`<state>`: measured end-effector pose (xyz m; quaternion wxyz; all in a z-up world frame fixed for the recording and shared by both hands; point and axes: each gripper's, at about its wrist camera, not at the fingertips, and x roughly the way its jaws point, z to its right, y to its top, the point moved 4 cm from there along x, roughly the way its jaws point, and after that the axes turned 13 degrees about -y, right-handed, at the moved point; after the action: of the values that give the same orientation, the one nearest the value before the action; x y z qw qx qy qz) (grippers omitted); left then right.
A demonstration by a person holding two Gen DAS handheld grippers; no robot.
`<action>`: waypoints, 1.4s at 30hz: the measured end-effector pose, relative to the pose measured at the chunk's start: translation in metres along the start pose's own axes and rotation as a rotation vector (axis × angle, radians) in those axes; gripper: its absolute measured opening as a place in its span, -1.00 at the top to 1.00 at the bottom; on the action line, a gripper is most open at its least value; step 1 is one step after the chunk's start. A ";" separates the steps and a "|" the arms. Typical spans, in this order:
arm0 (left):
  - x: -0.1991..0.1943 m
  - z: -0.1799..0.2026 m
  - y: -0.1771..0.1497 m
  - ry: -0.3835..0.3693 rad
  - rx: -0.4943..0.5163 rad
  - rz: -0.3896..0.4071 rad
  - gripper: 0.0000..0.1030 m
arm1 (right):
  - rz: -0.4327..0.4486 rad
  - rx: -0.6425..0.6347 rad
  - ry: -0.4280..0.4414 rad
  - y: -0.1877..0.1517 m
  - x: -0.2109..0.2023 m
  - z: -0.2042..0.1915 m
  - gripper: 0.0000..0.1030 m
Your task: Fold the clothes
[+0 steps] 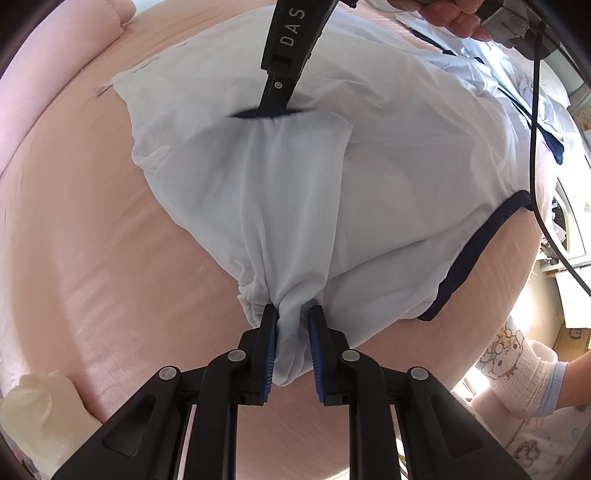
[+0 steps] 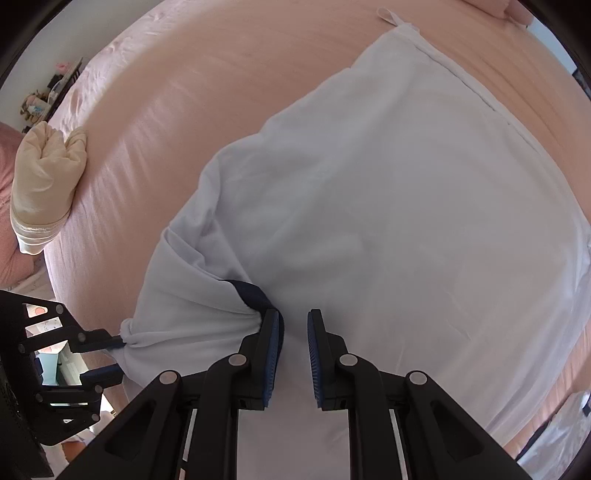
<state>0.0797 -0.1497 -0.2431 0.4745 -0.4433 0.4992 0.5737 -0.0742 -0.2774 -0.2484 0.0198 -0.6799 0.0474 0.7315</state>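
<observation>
A pale blue garment (image 1: pixel 406 166) with navy trim lies spread on the pink bed sheet (image 1: pixel 92 240). In the left wrist view my left gripper (image 1: pixel 291 332) is shut on a bunched corner of it, cloth squeezed between the blue pads. From above, my right gripper (image 1: pixel 275 110) presses down into the garment at a navy-trimmed sleeve edge. In the right wrist view the garment (image 2: pixel 369 203) fills the middle. There the right gripper (image 2: pixel 293 332) has the navy cuff (image 2: pixel 255 293) pinched against its left pad. The left gripper (image 2: pixel 118 354) shows at the left, holding its bunch.
A cream sock-like item (image 2: pixel 44 184) lies at the bed's edge. A pink pillow (image 1: pixel 110 14) sits at the far corner. More pale clothes with navy trim (image 1: pixel 517 92) lie beyond the garment. A person's hand (image 1: pixel 454 18), a black cable (image 1: pixel 533 110) and a cartoon-print sleeve (image 1: pixel 517 362) are on the right.
</observation>
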 end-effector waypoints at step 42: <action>-0.074 -0.128 0.019 -0.299 -0.701 0.040 0.68 | -0.028 0.270 0.379 -0.041 -0.004 -0.007 -0.01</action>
<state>0.0771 -0.2858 -0.1816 0.3504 -0.4802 0.2066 0.7772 -0.0632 -0.2371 -0.2463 0.1113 -0.7968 0.1382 0.5776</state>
